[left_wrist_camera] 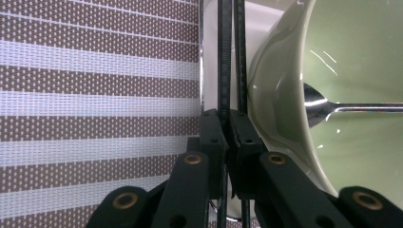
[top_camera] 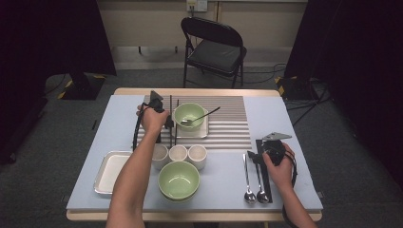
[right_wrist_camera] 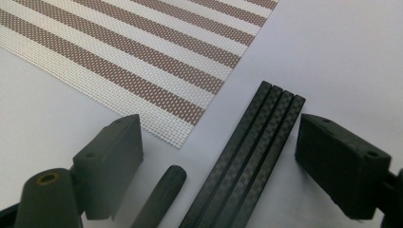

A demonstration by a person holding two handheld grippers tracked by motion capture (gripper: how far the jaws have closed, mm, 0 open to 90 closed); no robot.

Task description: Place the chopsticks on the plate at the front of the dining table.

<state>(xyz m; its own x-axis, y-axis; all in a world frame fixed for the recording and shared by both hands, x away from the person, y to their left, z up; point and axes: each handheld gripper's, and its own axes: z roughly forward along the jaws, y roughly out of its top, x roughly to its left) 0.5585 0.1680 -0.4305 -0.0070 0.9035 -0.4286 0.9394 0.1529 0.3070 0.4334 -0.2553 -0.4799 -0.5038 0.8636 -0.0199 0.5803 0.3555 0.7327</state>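
The left gripper, at ten o'clock, has its jaws clamped; the right gripper, at four, gapes.

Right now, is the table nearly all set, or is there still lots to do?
Partly set. One green bowl with a spoon already sits on its tray on the striped mat. The left gripper is shut on a pair of black chopsticks beside that bowl. The right gripper is open over more chopsticks. A second bowl, three cups and two spoons wait.
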